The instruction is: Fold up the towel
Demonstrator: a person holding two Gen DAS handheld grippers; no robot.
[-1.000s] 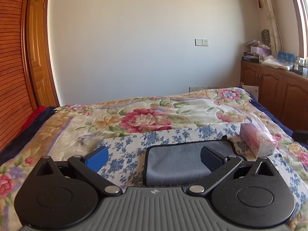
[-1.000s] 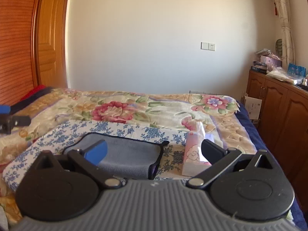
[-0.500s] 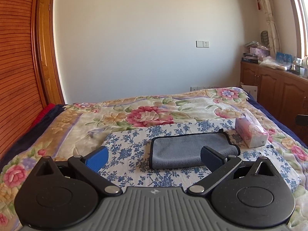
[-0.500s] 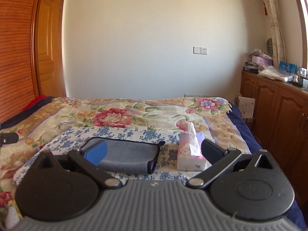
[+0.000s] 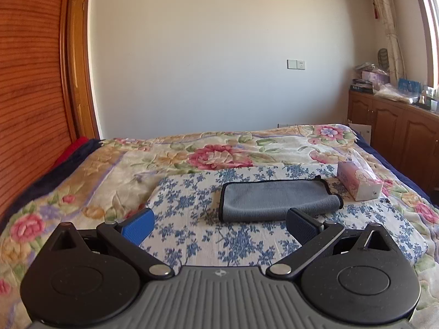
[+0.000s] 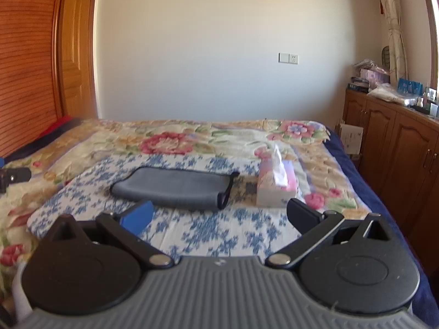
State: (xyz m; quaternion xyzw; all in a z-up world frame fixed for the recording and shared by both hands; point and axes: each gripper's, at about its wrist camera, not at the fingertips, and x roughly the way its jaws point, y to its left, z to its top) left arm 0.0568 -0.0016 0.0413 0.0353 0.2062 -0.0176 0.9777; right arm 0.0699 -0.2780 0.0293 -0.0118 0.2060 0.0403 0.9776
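A grey towel [image 5: 277,198] with a dark hem lies folded flat on a blue-flowered white cloth [image 5: 192,233] on the bed. It also shows in the right wrist view [image 6: 175,189], with a hanging loop at its right end. My left gripper [image 5: 219,226] is open and empty, held back from the towel's near edge. My right gripper [image 6: 219,216] is open and empty, also back from the towel. A black part of the left gripper [image 6: 13,176] shows at the far left of the right wrist view.
A pink tissue box [image 5: 358,182] stands just right of the towel; it also shows in the right wrist view [image 6: 277,185]. The floral bedspread [image 5: 214,156] covers the bed. A wooden wardrobe [image 5: 30,96] is on the left, wooden cabinets [image 6: 389,139] on the right.
Both grippers have pulled back and up from the towel, which now looks smaller and farther away. The towel lies unmoved. Both grippers stay open.
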